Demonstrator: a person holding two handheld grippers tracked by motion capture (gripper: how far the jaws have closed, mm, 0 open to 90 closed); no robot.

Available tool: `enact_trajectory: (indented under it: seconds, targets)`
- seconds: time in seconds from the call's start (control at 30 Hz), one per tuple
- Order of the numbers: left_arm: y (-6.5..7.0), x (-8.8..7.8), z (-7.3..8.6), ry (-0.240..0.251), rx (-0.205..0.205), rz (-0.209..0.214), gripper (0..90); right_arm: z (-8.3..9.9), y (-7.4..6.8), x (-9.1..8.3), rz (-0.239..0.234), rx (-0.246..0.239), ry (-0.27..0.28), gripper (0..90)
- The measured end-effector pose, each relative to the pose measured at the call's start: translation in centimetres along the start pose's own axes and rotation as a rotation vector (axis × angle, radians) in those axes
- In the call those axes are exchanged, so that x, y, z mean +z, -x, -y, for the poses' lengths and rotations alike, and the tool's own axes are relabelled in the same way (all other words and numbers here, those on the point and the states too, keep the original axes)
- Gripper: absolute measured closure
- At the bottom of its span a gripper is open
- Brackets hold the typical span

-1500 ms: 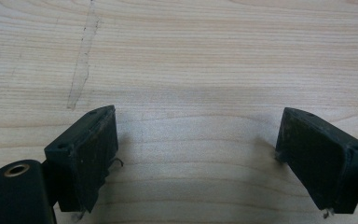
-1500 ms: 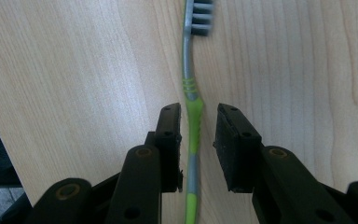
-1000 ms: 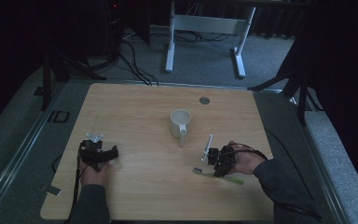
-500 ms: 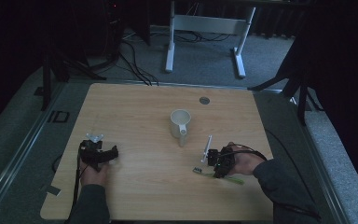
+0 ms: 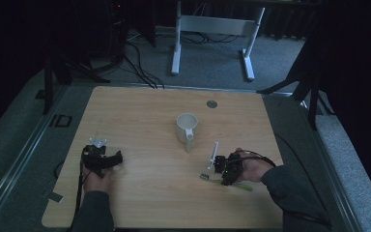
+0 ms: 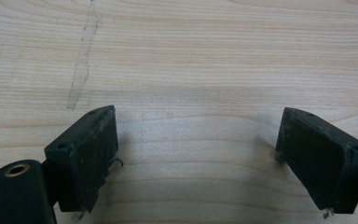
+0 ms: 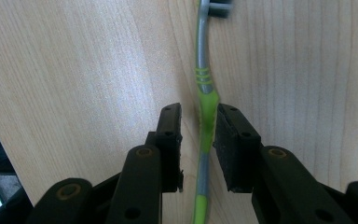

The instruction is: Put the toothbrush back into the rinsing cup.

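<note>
Two black jaws of the right gripper [image 7: 196, 140] straddle a green and grey toothbrush [image 7: 204, 93] lying flat on the wooden table [image 5: 145, 111]; the right-hand jaw touches its handle, while a gap remains at the left, so nothing is clamped. In the high view, that toothbrush [image 5: 241, 185] sits lower right, below the white mug [image 5: 187, 128]. The left gripper [image 6: 196, 154], lower left there, gapes wide over bare wood.

A mug [image 5: 187, 128] stands mid-counter [image 5: 140, 111]. At its 5 o'clock a toothbrush [image 5: 222, 180] lies between the right hand-held gripper [image 5: 218, 166] jaws; the left hand-held gripper [image 5: 118, 158] rests at 8 o'clock, a disc [image 5: 211, 103], possibly a grommet, at 1 o'clock.
</note>
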State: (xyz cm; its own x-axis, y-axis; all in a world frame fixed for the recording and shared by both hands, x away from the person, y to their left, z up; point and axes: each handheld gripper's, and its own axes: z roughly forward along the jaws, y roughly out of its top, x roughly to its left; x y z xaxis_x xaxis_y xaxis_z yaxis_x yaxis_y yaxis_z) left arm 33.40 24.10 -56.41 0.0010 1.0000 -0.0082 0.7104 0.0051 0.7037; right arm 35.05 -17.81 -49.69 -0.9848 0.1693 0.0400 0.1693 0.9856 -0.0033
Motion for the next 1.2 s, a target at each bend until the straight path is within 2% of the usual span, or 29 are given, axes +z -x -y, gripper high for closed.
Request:
enact_trajectory:
  seconds: [1.2]
  targets:
    - [0.0, 0.0, 0.0, 0.0, 0.0, 0.0, 13.3, -0.1, 0.1, 1.1, 0.005, 0.009, -0.034, 75.4]
